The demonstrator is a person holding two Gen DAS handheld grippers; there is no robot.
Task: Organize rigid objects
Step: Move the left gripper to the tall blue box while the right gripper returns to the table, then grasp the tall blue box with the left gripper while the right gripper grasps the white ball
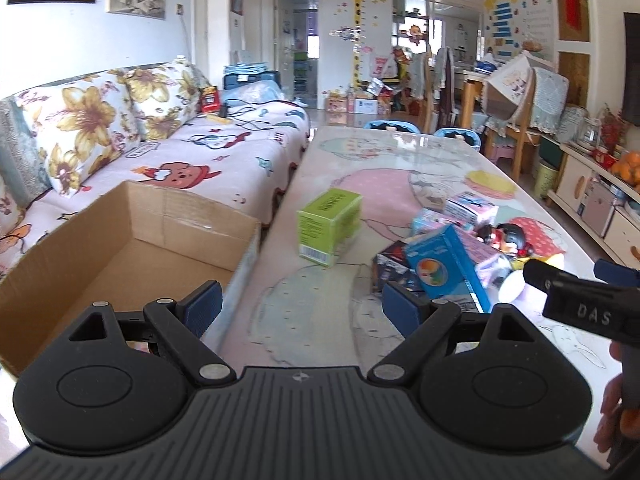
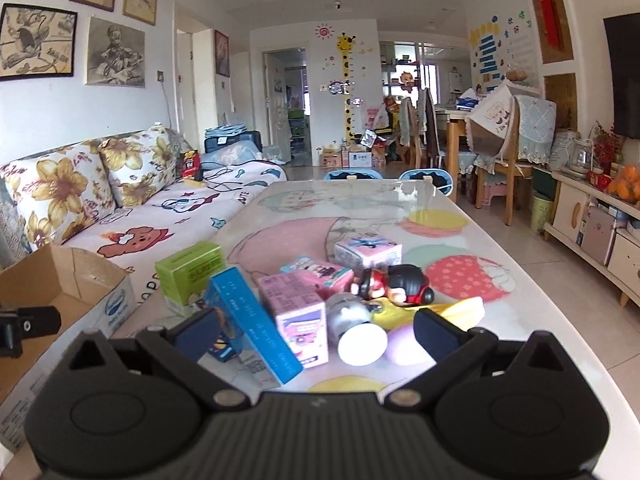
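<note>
As far as the 2 views show, we have barely begun: the cardboard box (image 1: 132,248) at the left end of the table (image 1: 360,160) shows only bare floor inside, and every item lies out on the tabletop. Our left gripper (image 1: 302,306) hovers just beside the box's near corner with its jaws spread wide and nothing between them. Our right gripper (image 2: 316,330) hangs over the cluster of goods, jaws likewise released and holding nothing.

The green carton (image 1: 328,226) stands upright and apart from the rest, between the box and the pile. The pile itself is crowded: a blue carton (image 2: 250,328) leans tilted against a pink carton (image 2: 298,326), with a dark small box (image 1: 394,272) under its near edge. Behind them sit 2 more pastel boxes (image 2: 366,252), a red-and-black doll figure (image 2: 394,286), a silver cylinder with a white end (image 2: 356,332), a lilac egg-shaped piece (image 2: 404,346) and a yellow object (image 2: 452,312). We judge all of these remain to be packed; the cartons look stiff and flat-sided, so they should grip easily.
</note>
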